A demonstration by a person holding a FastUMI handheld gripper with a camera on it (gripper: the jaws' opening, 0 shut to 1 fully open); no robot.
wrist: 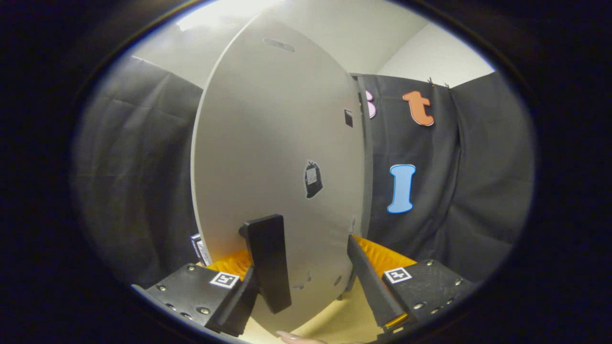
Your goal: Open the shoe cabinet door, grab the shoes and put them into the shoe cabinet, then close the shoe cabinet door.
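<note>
— Where is your gripper [311, 267] right now?

— Low in the centre of the frame. Your two fingers [370, 282] stand spread apart, with the pale shoe cabinet door [267, 143] between them. The door fills the middle of the frame, from the bottom up to the top.

— Are you pinching anything?

— Not that the frame shows. The black handle [267, 260] on the door sits just inside your left finger, in the lower centre, and may touch it. Your right finger lies near the door's right edge, and you cannot tell whether it presses on the panel.

— What else is on the door?

— A small dark tag [312, 179] right of centre, a smaller dark square [348, 117] higher toward the right edge, and a dark slot [278, 44] near the top.

— And around it?

— Black cloth wall [129, 167] on the left and right. A fingertip [294, 337] shows at the very bottom centre, over a pale yellow surface [334, 320] below the door.
</note>
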